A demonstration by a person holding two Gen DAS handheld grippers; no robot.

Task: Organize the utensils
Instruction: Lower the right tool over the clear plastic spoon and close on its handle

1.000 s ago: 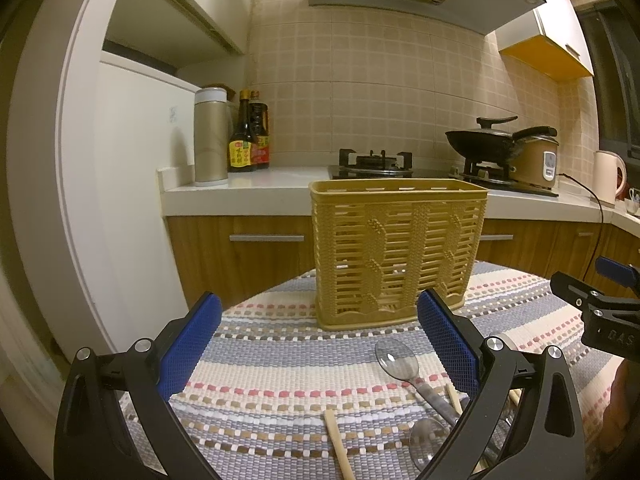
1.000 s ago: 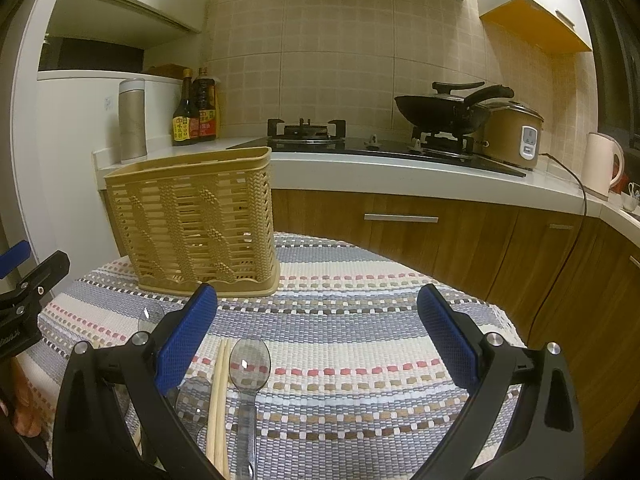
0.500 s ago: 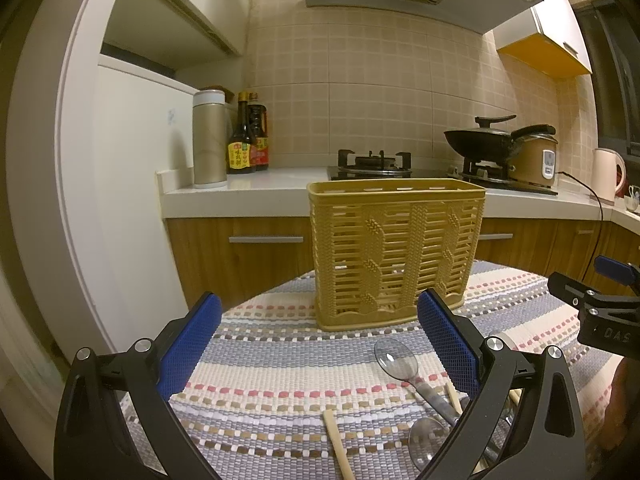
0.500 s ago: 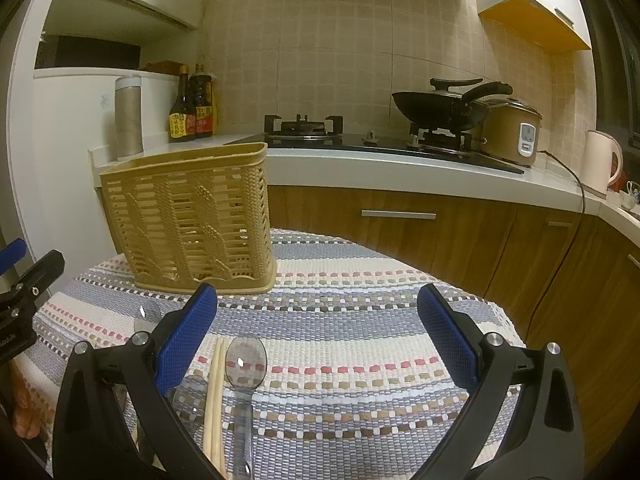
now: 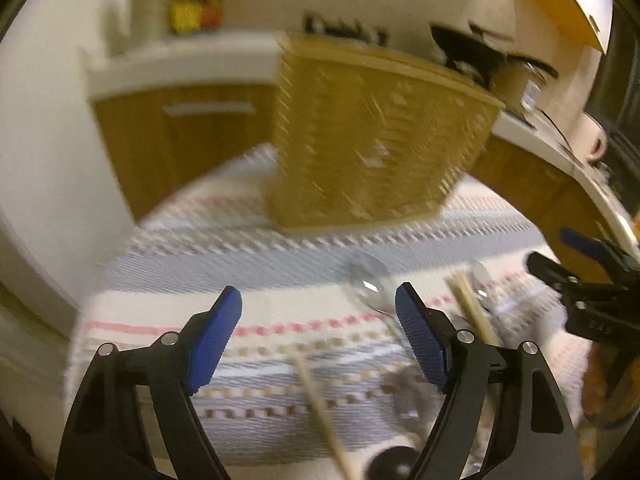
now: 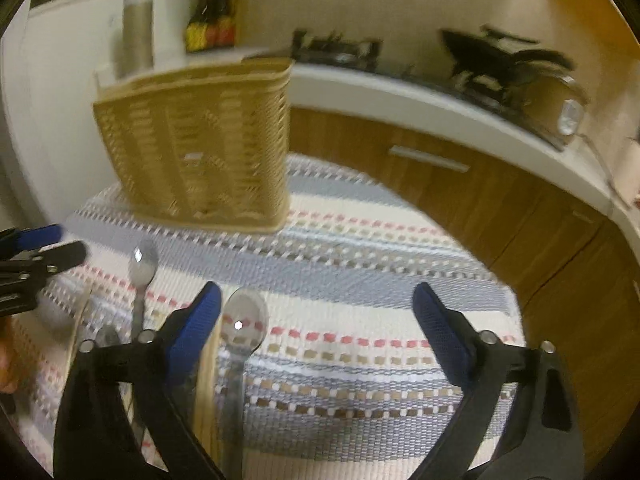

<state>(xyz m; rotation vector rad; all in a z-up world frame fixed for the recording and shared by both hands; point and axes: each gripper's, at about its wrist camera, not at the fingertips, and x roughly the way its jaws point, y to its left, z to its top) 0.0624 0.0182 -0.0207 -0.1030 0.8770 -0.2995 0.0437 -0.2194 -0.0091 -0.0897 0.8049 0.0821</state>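
Note:
A tan woven utensil basket (image 5: 372, 140) stands upright on a striped cloth; it also shows in the right wrist view (image 6: 196, 148). Metal spoons (image 6: 244, 324) (image 6: 142, 268) and wooden chopsticks (image 6: 206, 384) lie on the cloth in front of it. In the left wrist view a spoon (image 5: 366, 284) and chopsticks (image 5: 472, 308) (image 5: 320, 412) lie near my left gripper (image 5: 318, 320), which is open and empty above them. My right gripper (image 6: 316, 328) is open and empty, its left finger over the chopsticks. Both views are motion-blurred.
The striped cloth (image 6: 360, 280) covers a round table. Behind it runs a white counter (image 6: 440, 100) with wooden cabinets, a stove, a wok, a rice cooker, sauce bottles (image 6: 212, 28) and a steel canister (image 6: 138, 32). A white fridge (image 5: 40, 120) stands at left.
Both grippers have tilted downward and moved closer to the table, so the utensils sit higher between the fingers. The left gripper's jaws look narrower. Both views are now blurred by motion.

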